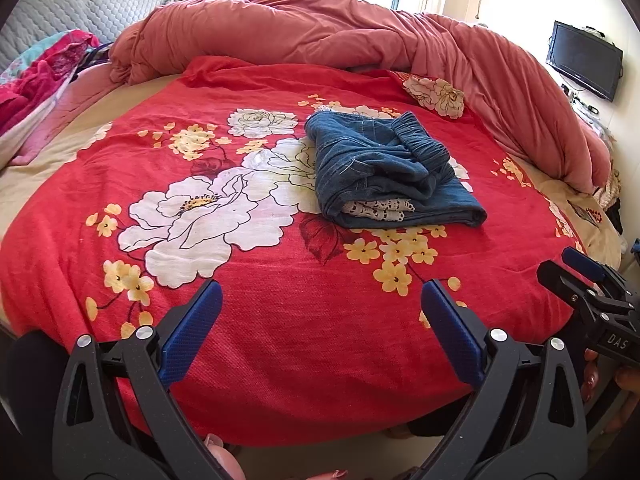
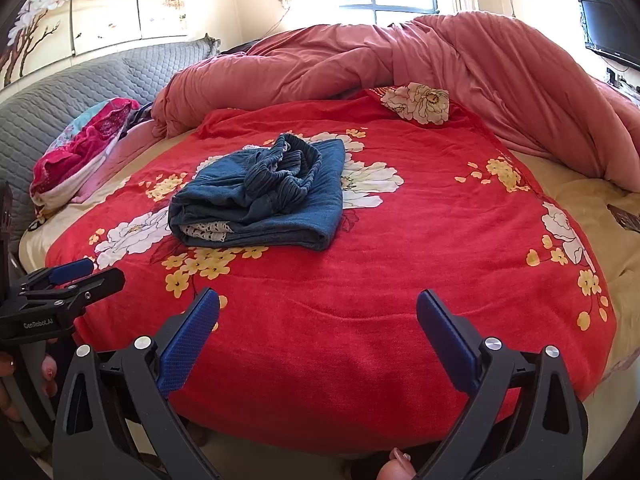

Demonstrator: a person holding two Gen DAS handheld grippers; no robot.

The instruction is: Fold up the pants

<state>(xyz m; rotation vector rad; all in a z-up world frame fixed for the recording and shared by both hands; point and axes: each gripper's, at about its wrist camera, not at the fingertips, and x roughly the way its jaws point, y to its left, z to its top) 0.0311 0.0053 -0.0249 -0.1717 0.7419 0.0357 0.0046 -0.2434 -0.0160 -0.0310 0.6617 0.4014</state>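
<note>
Blue denim pants [image 1: 384,172] lie folded in a compact bundle on a red floral blanket [image 1: 280,320], with the elastic waistband on top and white lace showing at the near edge. They also show in the right wrist view [image 2: 260,200]. My left gripper [image 1: 320,300] is open and empty, held back near the front edge of the bed, well short of the pants. My right gripper [image 2: 318,308] is also open and empty, near the front edge and to the right of the pants. Each gripper shows in the other's view, the right [image 1: 592,292] and the left [image 2: 68,280].
A bunched pink duvet [image 1: 320,40] runs along the back and right of the bed. Colourful clothes [image 1: 36,76] lie at the far left by a grey quilted headboard [image 2: 60,100]. A TV [image 1: 584,60] hangs on the right wall. The window is behind.
</note>
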